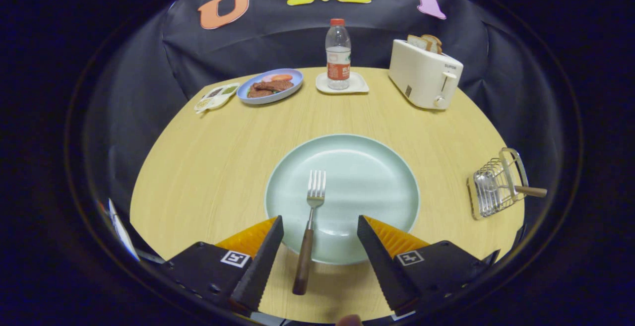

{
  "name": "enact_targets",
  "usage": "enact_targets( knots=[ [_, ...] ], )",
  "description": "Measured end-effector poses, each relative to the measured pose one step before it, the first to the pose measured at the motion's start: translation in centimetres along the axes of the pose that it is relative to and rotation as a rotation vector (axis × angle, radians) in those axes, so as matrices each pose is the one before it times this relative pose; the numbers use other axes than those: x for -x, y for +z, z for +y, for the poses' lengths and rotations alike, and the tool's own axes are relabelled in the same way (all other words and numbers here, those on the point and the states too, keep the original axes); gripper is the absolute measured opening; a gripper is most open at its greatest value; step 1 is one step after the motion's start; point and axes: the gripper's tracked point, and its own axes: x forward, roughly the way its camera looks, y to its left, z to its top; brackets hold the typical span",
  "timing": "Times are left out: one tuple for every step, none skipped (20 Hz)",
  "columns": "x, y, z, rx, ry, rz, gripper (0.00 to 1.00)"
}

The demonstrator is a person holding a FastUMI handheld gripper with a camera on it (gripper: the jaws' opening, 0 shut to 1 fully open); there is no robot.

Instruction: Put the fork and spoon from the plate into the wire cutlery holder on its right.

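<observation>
Gripper [320,227] spread wide, straddling fork [310,227] handle over plate [342,197] edge, lined up for pinch; holder [496,184] waits right.

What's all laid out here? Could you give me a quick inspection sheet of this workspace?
Surface: wooden table, tidy.
Job's things: fork on the pale green plate, handle over the rim between the fingers; wire holder right of the plate, a wooden handle sticking out of it.
Clutter: toaster with bread, water bottle on a coaster, blue plate of food, small dish beside it.
Grippers: gripper open, either side of the fork, not touching.
Cables: nothing seen.
Surroundings: black cloth wall.
</observation>
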Motion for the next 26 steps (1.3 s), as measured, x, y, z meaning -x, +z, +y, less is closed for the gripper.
enact_targets(
  knots=[
    [-0.378,-0.086,0.163,-0.00738,0.00179,0.00929,0.87],
    [-0.256,-0.259,0.103,-0.00524,0.00146,0.00918,0.83],
    [-0.310,-0.200,-0.099,0.00406,-0.00984,0.00712,0.81],
    [-0.221,-0.427,-0.002,0.00302,-0.00624,0.01019,0.78],
    [-0.168,-0.303,-0.052,0.00491,-0.00413,0.00690,0.75],
    [-0.072,-0.341,0.017,0.00297,-0.00087,0.00519,0.73],
    [-0.199,-0.158,-0.102,-0.00400,-0.00480,0.01535,0.64],
    [-0.103,-0.154,-0.139,-0.01192,0.00006,0.01370,0.55],
    [-0.134,-0.168,-0.023,-0.01098,0.00307,0.01152,0.47],
    [-0.397,-0.137,-0.306,-0.00408,-0.00587,0.01316,0.34],
    [-0.174,-0.110,-0.237,-0.00444,0.00021,0.01074,0.21],
    [0.211,0.023,-0.060,-0.00092,0.00566,0.01061,0.17],
    [-0.110,-0.055,-0.260,0.00097,-0.00174,0.00769,0.14],
    [0.164,0.027,-0.261,-0.00090,0.00486,0.00780,0.06],
    [0.349,0.035,-0.133,0.00321,0.00796,0.01058,0.06],
    [0.159,0.002,-0.449,-0.00324,-0.00106,0.00688,0.06],
    [0.613,0.369,-0.339,0.00147,0.00302,0.00184,0.00],
    [0.614,0.364,-0.292,0.00343,0.00413,0.00075,0.01],
    [0.706,0.576,-0.466,0.00957,-0.00069,-0.00220,0.00],
    [0.817,0.319,-0.540,0.01259,-0.00128,0.00203,0.01],
    [0.977,0.377,-0.364,0.01362,0.00890,0.01084,0.00],
    [1.214,0.356,-0.407,0.01036,0.01380,0.00996,0.01],
    [1.384,0.478,-0.617,0.01326,0.00991,0.00231,0.00],
    [1.586,0.554,-1.014,0.01109,0.00077,-0.00494,0.00],
    [1.493,0.607,-1.161,0.00782,0.00180,-0.00877,0.00],
    [1.615,0.489,-1.377,0.00980,0.00036,-0.00311,0.01]
  ],
)
